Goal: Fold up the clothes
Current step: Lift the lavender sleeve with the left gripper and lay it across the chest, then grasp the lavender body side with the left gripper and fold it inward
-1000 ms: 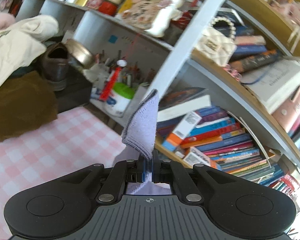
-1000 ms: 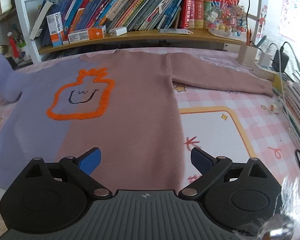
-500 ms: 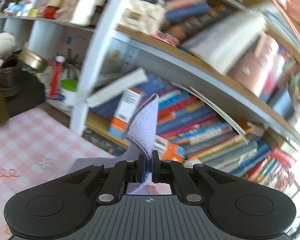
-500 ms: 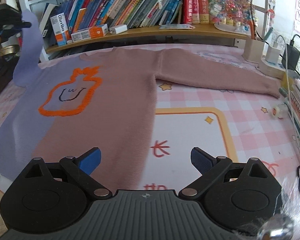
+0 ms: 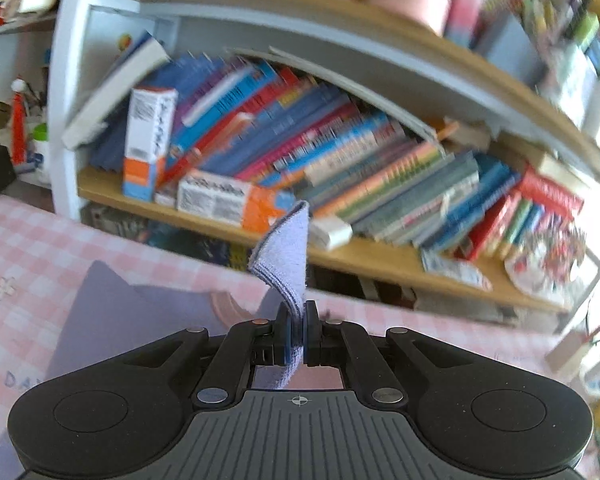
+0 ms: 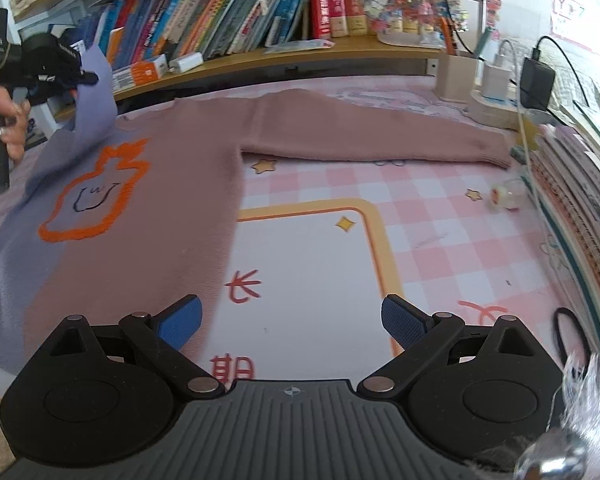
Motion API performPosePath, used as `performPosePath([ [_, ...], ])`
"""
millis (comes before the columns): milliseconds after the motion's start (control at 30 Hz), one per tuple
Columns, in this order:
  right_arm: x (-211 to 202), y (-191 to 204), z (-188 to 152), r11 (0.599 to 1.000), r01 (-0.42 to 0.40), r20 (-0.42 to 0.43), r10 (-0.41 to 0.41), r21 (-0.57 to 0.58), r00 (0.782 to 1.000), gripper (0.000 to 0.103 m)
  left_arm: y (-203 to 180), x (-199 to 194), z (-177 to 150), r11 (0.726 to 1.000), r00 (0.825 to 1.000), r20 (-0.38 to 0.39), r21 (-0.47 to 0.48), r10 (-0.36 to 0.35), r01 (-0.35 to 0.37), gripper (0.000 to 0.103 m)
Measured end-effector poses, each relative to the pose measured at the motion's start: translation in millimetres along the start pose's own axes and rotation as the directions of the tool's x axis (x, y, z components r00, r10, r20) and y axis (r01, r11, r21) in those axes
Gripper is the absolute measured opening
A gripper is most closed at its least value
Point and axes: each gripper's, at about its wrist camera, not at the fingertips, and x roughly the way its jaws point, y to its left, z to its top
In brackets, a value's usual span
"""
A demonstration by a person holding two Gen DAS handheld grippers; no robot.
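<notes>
Free room and obstacles on the pink checked mat.
Bare mat is lying open beside the sweater; the bookshelf is bounding the far edge, while chargers and stacked books are crowding the right.

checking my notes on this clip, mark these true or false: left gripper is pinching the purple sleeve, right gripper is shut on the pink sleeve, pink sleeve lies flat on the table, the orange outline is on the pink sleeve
1. The left gripper is pinching the purple sleeve. True.
2. The right gripper is shut on the pink sleeve. False: its jaws stand open and hold nothing.
3. The pink sleeve lies flat on the table. True.
4. The orange outline is on the pink sleeve. False: it is on the sweater's chest.
</notes>
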Motion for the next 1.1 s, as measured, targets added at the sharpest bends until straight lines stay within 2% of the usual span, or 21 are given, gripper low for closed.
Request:
performPosePath([
  [167,-4,-7,-2,1.0,0.018,-0.002,-0.018,0.005,1.0,0.097,-12,13,-14,1.0,0.999,-0.041,0.026,0.0,0.001,0.003],
  [367,-12,-18,-7,0.998,0.054,0.003,-0.054,0.026,0.999,0.097,-37,24,-28,0.994,0.996,-0.08,0.099,-0.034,0.042,0.003],
  [467,-15,-23,-10,0.997,0.069,0.002,-0.069,0.042,0.998,0.097,-43,31,-36,0.991,0.993,-0.117,0.133,-0.01,0.025,0.004],
  [567,-17,-26,-13,0.996,0.078,0.002,-0.078,0.053,0.997,0.097,-47,38,-44,0.988,0.987,-0.161,0.156,0.014,0.011,0.01],
  [633,-18,-26,-14,0.995,0.079,0.002,-0.08,0.058,0.997,0.097,-48,40,-45,0.988,0.977,-0.215,0.145,-0.013,0.045,0.018],
  [700,-17,-25,-13,0.996,0.075,0.003,-0.075,0.057,0.997,0.097,-50,41,-45,0.988,0.962,-0.268,0.13,-0.044,0.081,0.044],
  [800,-16,-21,-12,0.997,0.062,0.005,-0.063,0.05,0.998,0.097,-54,19,-42,0.98,0.948,-0.289,0.108,-0.131,0.168,0.055],
  [900,-12,-14,-8,0.999,0.038,0.01,-0.038,0.03,0.999,0.097,-50,-17,-39,0.962,0.947,-0.255,0.136,-0.195,0.235,0.058],
  [1000,-6,-4,-3,1.0,0.0,0.008,0.0,0.004,1.0,0.097,-30,-49,-43,0.968,0.965,-0.219,0.174,-0.143,0.183,0.058],
  [1100,2,7,-1,0.999,-0.044,-0.008,0.044,-0.023,0.999,0.097,7,-74,-51,0.98,0.975,-0.221,0.188,-0.018,0.061,0.058],
])
